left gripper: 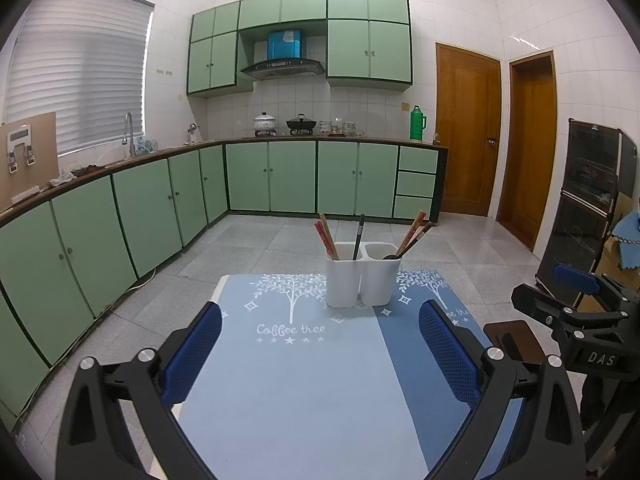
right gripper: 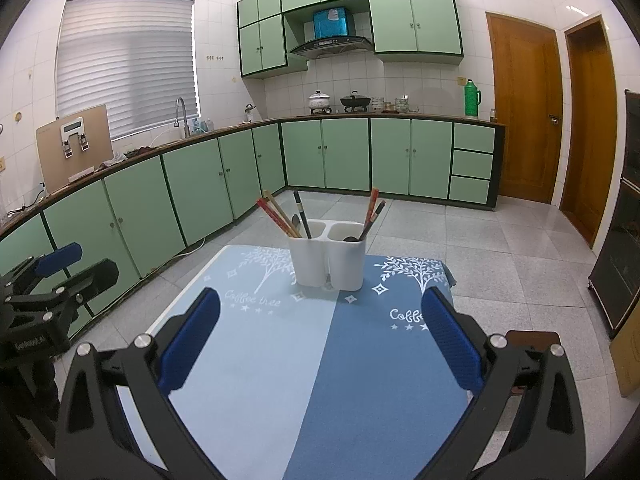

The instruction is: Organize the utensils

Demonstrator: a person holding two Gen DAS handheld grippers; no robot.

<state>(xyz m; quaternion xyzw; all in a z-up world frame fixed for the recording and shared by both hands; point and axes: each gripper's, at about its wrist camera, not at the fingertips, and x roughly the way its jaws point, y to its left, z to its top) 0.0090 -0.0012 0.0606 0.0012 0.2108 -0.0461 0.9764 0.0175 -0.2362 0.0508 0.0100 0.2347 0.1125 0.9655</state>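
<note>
A white two-compartment utensil holder (left gripper: 362,280) (right gripper: 327,258) stands at the far end of the blue tablecloth (left gripper: 304,380) (right gripper: 320,380). Its left cup holds red and tan chopsticks (left gripper: 328,238) (right gripper: 278,218) and a black-handled utensil (left gripper: 359,236) (right gripper: 302,214). Its right cup holds more chopsticks (left gripper: 412,234) (right gripper: 372,210) and a dark spoon (left gripper: 390,257) (right gripper: 352,239). My left gripper (left gripper: 320,344) hovers open over the near cloth, nothing between its blue pads. My right gripper (right gripper: 320,332) is open and empty too, beside the left one.
The small table's far edge lies just behind the holder. Green base cabinets (left gripper: 160,208) run along the left and back. A dark glass cabinet (left gripper: 588,208) stands at the right, wooden doors (left gripper: 468,132) beyond. Grey tiled floor surrounds the table.
</note>
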